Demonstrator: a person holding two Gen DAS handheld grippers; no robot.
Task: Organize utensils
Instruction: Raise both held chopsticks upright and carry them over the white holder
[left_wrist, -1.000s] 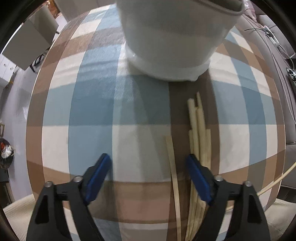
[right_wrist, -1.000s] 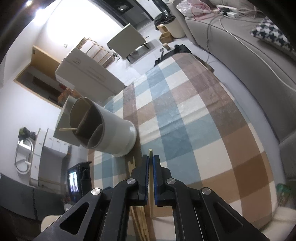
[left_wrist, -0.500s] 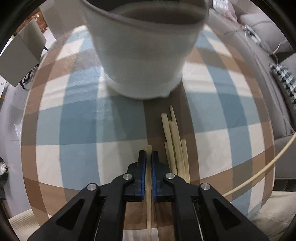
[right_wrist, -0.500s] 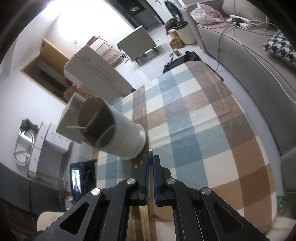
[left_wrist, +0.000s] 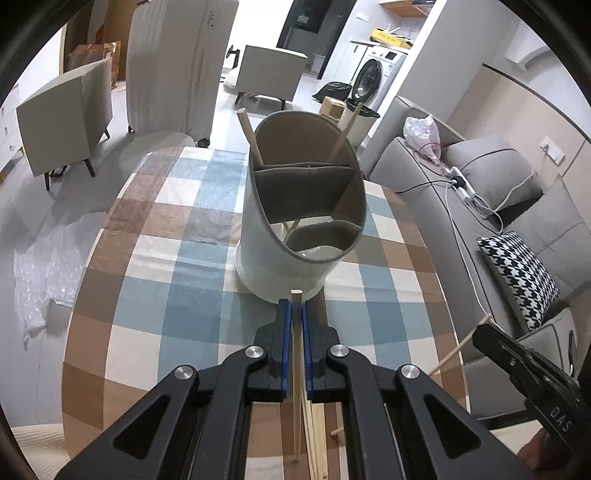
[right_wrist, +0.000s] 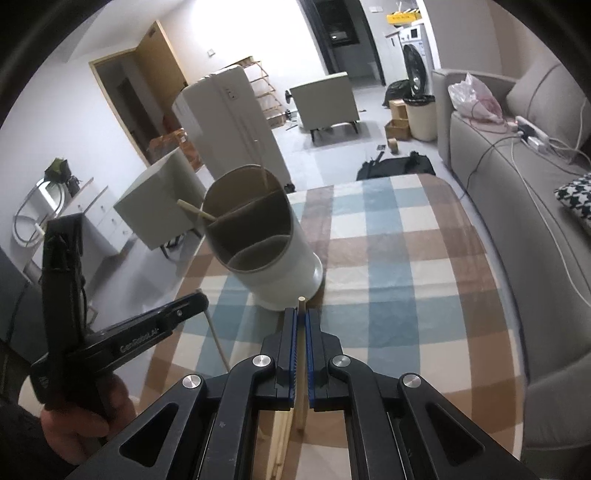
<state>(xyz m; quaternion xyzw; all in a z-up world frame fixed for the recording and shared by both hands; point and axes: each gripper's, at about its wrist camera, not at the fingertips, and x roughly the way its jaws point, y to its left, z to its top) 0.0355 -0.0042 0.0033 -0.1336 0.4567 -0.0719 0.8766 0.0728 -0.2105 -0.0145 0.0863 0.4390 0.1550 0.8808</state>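
The left gripper (left_wrist: 294, 314) is clamped tight on a single chopstick (left_wrist: 296, 369), whose squared tip pokes out just past the blue pads (left_wrist: 283, 332) while its thin end hangs below them. Directly under that gripper, more loose chopsticks (left_wrist: 318, 435) lie in a bundle on the checked tablecloth (left_wrist: 177, 302). The right gripper (right_wrist: 301, 321) is likewise pinched shut on its own chopstick (right_wrist: 301, 354), tip showing a little beyond the fingers. From the left view, this gripper appears low to the right, its chopstick slanting up toward the sofa side.

Just ahead of both grippers stands the white utensil holder (left_wrist: 291, 243), a tall round pot with a slanted rim and inner dividers. Two chopsticks already lean in its far compartment (left_wrist: 295, 155), one to each side; the nearer compartments cannot be fully seen into.

Beyond the table are a grey sofa (left_wrist: 491, 206) to the right, with a houndstooth cushion (left_wrist: 517, 280), and pale armchairs (left_wrist: 66, 114) to the left.
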